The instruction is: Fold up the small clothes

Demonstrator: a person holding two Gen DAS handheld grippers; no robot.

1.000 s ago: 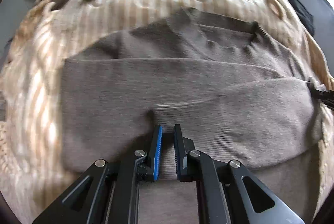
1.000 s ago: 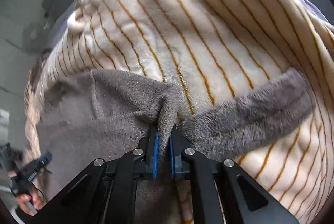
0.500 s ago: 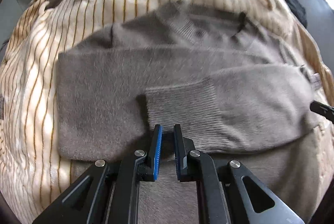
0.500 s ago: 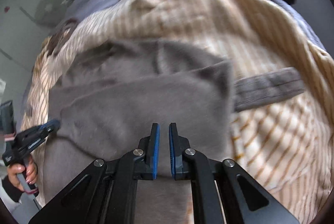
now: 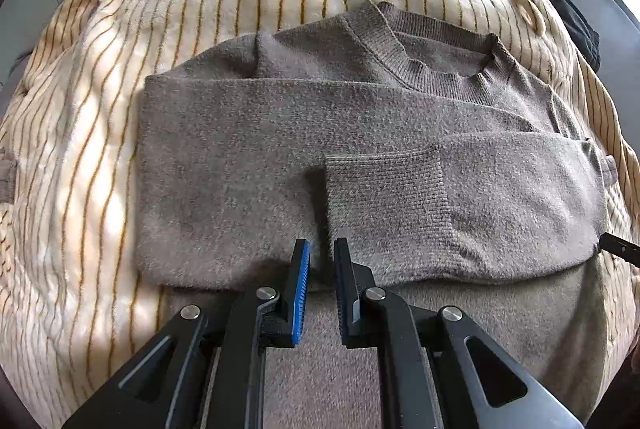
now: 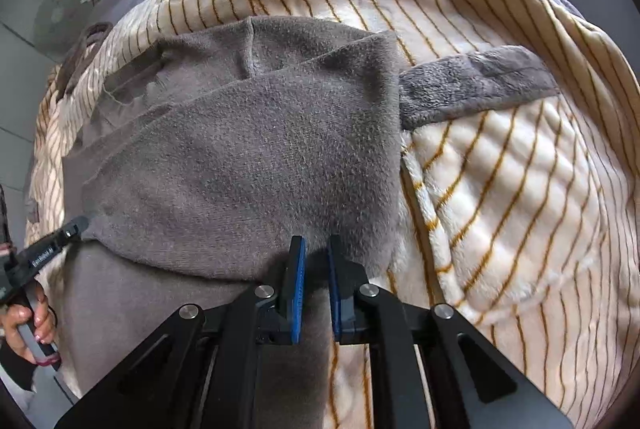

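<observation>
The grey-brown sweater (image 5: 360,133) lies flat on the striped blanket (image 5: 100,149), its long axis running from the neckband at the far end down to the hem under both my wrists, both sleeves already crossed over the chest. My left gripper (image 5: 320,261) hovers over the ribbed cuff (image 5: 384,197), its jaws nearly together and empty. My right gripper (image 6: 316,261) is opening, nothing between its jaws, just above the folded sleeve's near edge, so each hand sits close to its own hem corner.
</observation>
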